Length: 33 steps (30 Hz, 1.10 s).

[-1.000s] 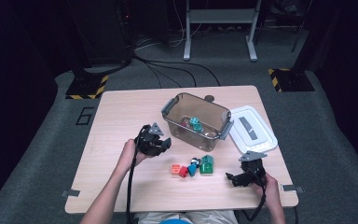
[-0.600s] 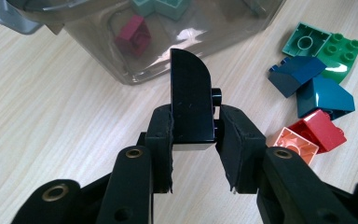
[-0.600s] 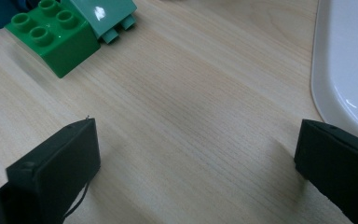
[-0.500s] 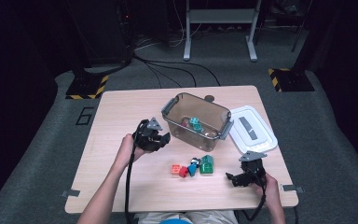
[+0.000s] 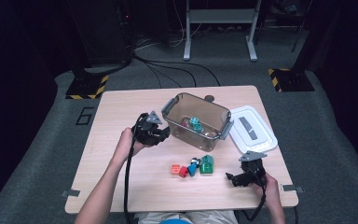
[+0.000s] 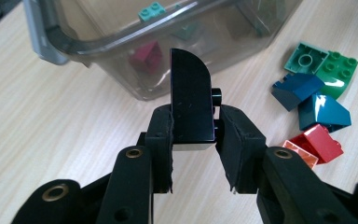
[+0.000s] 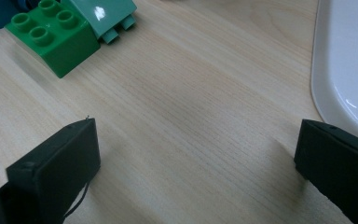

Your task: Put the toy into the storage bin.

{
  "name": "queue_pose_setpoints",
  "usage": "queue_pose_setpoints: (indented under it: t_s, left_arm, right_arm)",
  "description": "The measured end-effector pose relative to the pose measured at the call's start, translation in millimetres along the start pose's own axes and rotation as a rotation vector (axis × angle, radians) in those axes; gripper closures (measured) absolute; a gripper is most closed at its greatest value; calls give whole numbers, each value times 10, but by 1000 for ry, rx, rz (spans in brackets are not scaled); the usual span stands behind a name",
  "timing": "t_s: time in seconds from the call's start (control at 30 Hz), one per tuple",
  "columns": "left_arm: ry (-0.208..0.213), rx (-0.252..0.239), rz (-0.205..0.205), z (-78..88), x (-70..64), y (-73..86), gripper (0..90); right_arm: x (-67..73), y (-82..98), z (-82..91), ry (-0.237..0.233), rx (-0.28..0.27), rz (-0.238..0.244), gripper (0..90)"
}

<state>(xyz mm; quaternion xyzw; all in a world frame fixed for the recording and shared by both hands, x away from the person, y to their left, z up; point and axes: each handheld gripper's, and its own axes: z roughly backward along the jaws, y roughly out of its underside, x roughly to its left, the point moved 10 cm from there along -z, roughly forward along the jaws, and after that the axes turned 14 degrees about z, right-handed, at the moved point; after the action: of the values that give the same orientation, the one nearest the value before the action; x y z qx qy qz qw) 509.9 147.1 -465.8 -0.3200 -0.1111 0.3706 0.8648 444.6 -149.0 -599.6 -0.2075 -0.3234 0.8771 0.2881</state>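
Clearly light, stiff and smooth, the black brick (image 6: 191, 95) sits pinched by its lower end in the left gripper (image 6: 193, 140), while the right gripper (image 7: 196, 154) stands open.

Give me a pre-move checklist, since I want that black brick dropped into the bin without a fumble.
1. Grip: left gripper shut on the black brick, brick upright between the pads: ok.
2. Bin open, lid lying apart on the table: ok.
3. Room inside the bin, a few bricks on its floor: ok.
4. Brick above the bin's rim: cannot tell.
5. Right gripper open, off by the table's near edge, out of the path: ok.
6. Loose bricks apart from the left gripper: ok.
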Motion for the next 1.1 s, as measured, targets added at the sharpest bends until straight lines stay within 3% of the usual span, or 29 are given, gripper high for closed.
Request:
queue_pose_setpoints:
  t_s: [0.53, 1.1]
  left_arm:
    - [-51, -40, -18, 280, 156, -389, 661]
    - [-66, -28, -13, 235, 270, -712, 661]
  right_arm:
    - [3, -1, 0, -1, 0, -1, 0]
    - [0, 0, 0, 0, 0, 0, 0]
